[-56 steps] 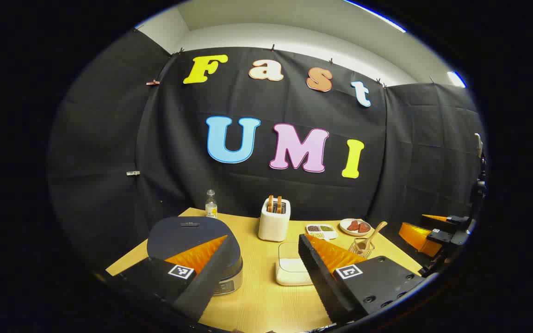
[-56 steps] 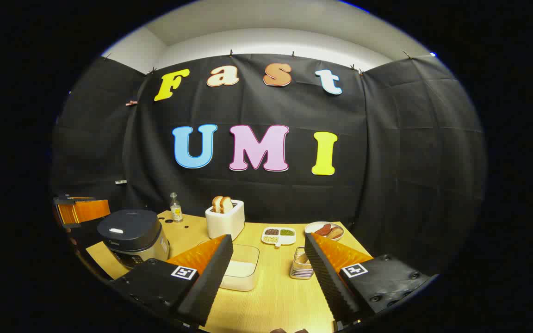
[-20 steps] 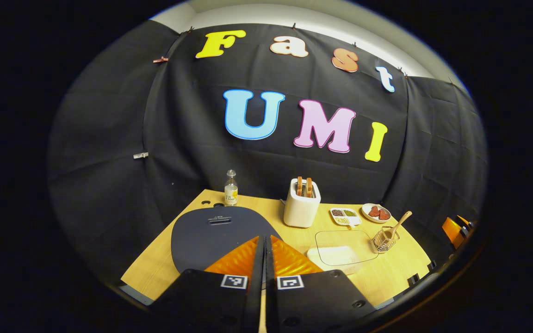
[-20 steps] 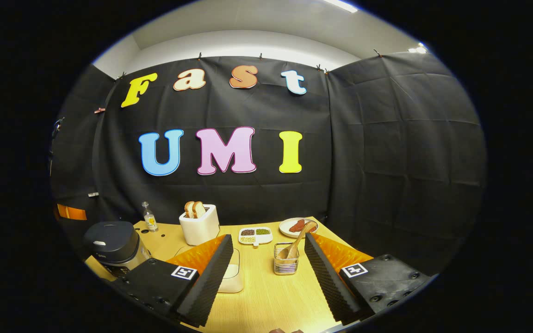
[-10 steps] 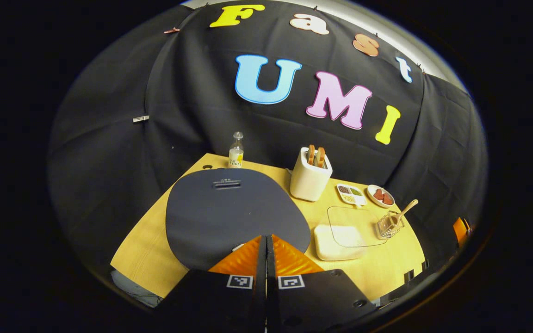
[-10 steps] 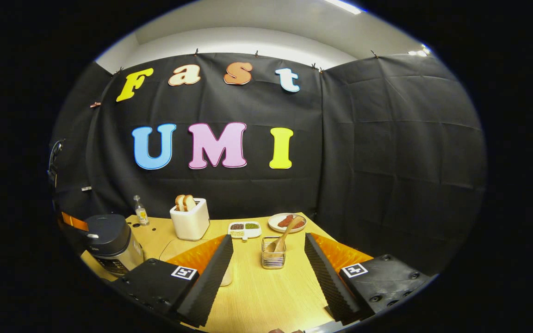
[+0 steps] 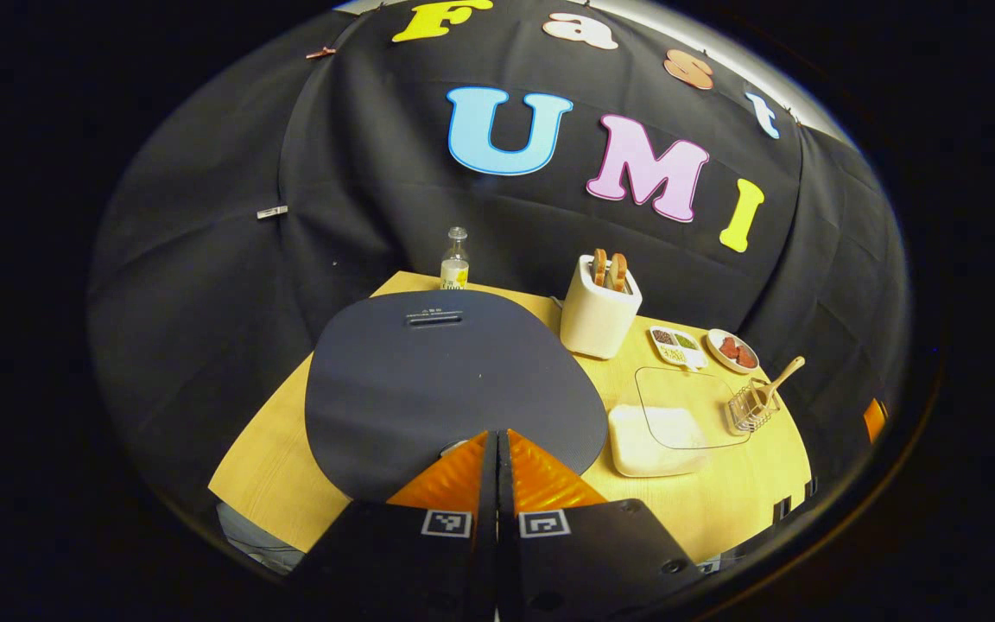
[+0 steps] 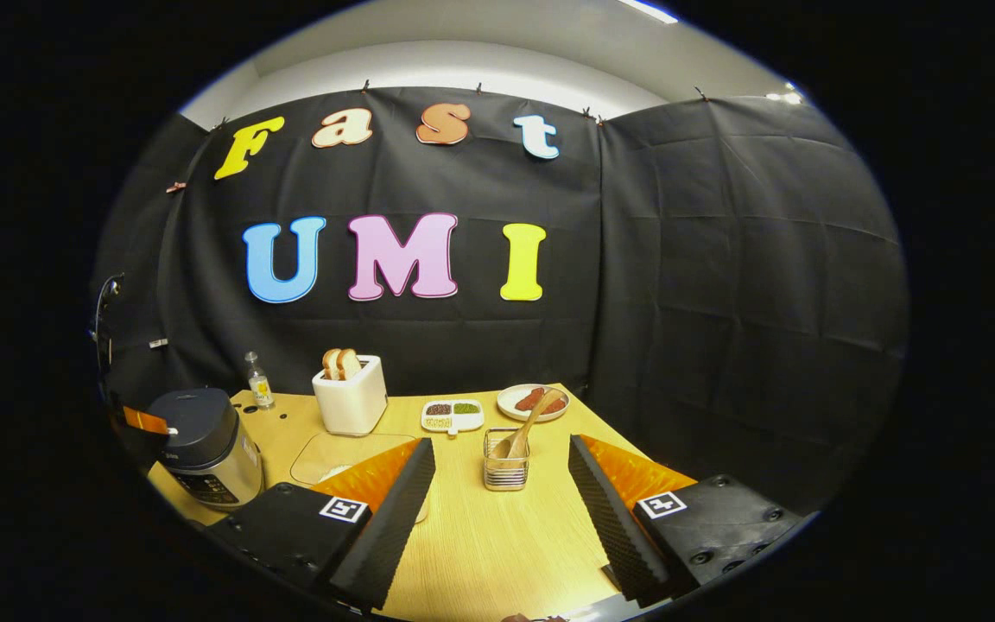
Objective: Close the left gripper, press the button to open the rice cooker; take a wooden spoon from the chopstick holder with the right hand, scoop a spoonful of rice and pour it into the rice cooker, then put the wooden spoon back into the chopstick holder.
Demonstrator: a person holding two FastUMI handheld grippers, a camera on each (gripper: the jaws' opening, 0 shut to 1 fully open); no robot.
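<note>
The rice cooker's dark lid [image 7: 450,380] lies shut just beyond my left gripper [image 7: 496,435], whose fingers are shut together with nothing between them, their tips at the lid's near edge by a pale button [image 7: 451,447]. In the right gripper view the rice cooker [image 8: 206,445] stands at the far left with the left gripper's tips [image 8: 145,421] at its lid. My right gripper [image 8: 502,451] is open, and the wire chopstick holder [image 8: 506,471] with the wooden spoon [image 8: 525,429] stands just ahead between its fingers. A clear box of rice [image 7: 668,428] sits right of the cooker.
On the wooden table [image 8: 497,544] stand a white toaster [image 8: 350,398] with bread, a small bottle [image 8: 257,381], a divided dish of beans [image 8: 453,415] and a plate of sausage [image 8: 533,402]. The black cloth wall closes the back and right sides.
The left gripper has shut and come down over the cooker lid's front edge. The right gripper has swung so the chopstick holder now sits between its open fingers.
</note>
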